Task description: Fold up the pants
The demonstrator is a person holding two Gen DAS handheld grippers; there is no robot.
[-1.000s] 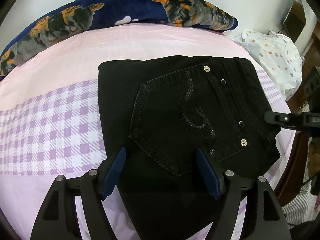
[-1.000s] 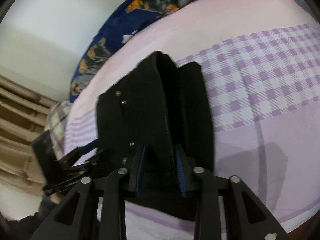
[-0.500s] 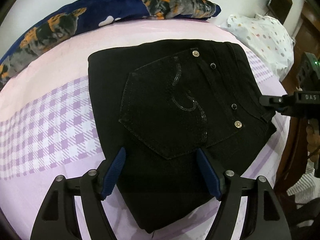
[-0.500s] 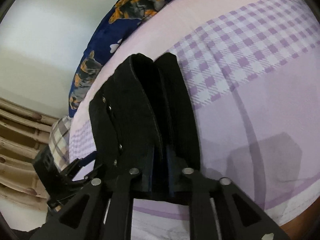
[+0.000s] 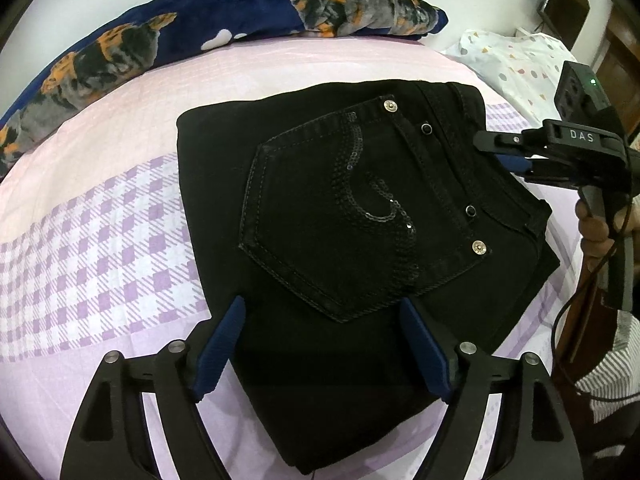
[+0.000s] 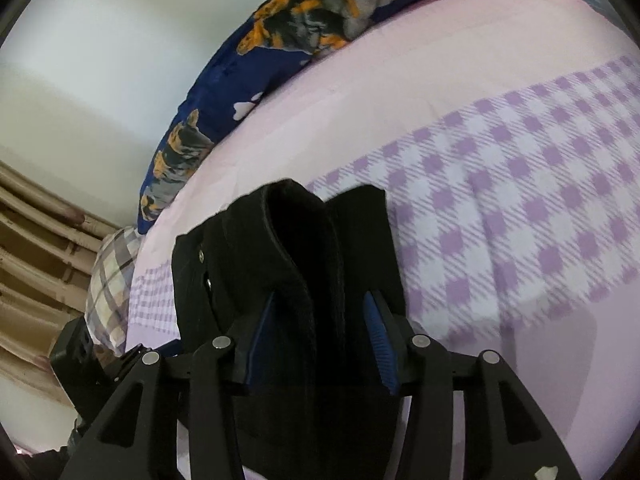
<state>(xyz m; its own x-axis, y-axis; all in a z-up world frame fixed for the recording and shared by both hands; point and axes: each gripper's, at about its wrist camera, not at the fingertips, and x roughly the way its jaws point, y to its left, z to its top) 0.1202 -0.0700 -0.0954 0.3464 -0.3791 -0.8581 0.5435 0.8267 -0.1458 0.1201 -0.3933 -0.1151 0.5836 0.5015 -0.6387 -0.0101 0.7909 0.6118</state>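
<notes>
Black jeans (image 5: 352,216) lie folded into a compact stack on the bed, back pocket with a sequin swirl facing up. My left gripper (image 5: 320,344) is open and hovers over the near edge of the stack, holding nothing. My right gripper (image 6: 320,344) is open at the waistband end, its blue pads on either side of the folded layers (image 6: 296,248) with gaps showing. It also shows in the left wrist view (image 5: 516,156), beside the waistband at the right.
The bed has a pink and purple checked sheet (image 5: 100,232). A navy dog-print blanket (image 5: 200,36) lies along the far edge. A white spotted pillow (image 5: 516,60) sits at the far right. A plaid pillow (image 6: 112,264) lies by the bed's end.
My right gripper has opened and released the folded waistband it was pinching half a second ago. The left gripper stayed open and shifted slightly over the stack.
</notes>
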